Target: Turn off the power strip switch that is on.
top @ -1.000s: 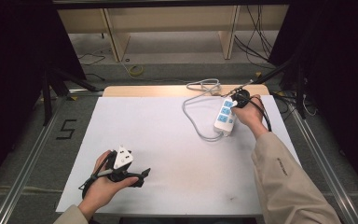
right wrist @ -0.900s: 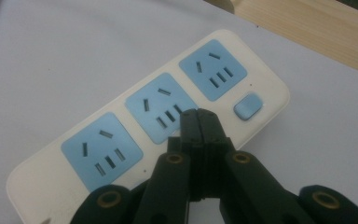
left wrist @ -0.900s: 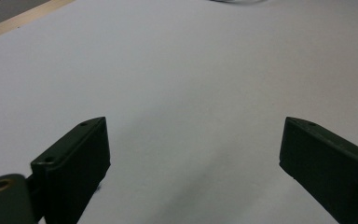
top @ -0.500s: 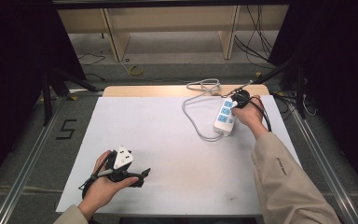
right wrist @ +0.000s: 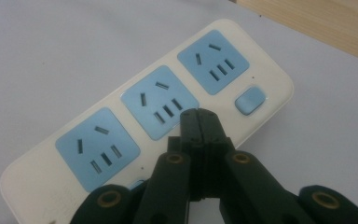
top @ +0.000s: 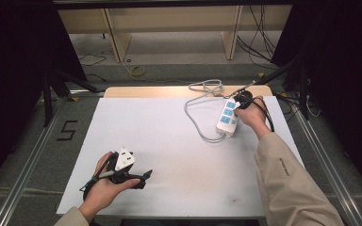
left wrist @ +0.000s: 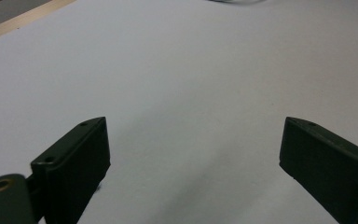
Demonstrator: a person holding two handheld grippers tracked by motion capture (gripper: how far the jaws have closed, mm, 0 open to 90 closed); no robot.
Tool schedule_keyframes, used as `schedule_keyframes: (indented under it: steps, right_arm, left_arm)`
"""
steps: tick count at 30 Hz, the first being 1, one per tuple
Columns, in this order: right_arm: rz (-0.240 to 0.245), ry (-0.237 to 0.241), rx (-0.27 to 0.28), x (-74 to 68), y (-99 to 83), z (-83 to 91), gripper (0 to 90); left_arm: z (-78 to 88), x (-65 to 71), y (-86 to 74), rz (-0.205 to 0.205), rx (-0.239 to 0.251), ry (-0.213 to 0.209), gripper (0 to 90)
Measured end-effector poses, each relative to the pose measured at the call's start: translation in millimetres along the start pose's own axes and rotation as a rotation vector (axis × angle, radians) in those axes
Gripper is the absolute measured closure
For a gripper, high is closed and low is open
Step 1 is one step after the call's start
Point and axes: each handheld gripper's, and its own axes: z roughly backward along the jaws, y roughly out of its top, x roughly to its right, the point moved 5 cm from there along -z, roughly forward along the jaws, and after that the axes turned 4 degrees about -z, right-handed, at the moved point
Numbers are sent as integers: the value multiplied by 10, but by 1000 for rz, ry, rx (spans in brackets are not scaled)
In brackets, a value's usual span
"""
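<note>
The right gripper [right wrist: 199,114] has its jaws pressed together with nothing between them, tips just over the power strip [right wrist: 144,112], beside the middle socket and near the blue switch [right wrist: 250,100]; closed tips suit pressing a button, probably. The left gripper [top: 143,175] rests well apart on the white table [top: 169,141], jaws spread wide and empty, apparently idle. The high view shows the strip's grey cable [top: 195,120] looping away behind it; the right gripper view resolves the sockets.
</note>
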Motion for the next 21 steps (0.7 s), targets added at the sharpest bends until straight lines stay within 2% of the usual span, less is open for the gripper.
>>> schedule_keyframes:
  steps: [10,21]
  right_arm:
    - [-4,-7,-44,-11,23,3,900]
    - [-19,3,-58,-6,32,-2,900]
  left_arm:
    - [2,-4,-1,1,2,1,82]
    - [3,-10,-3,2,1,2,83]
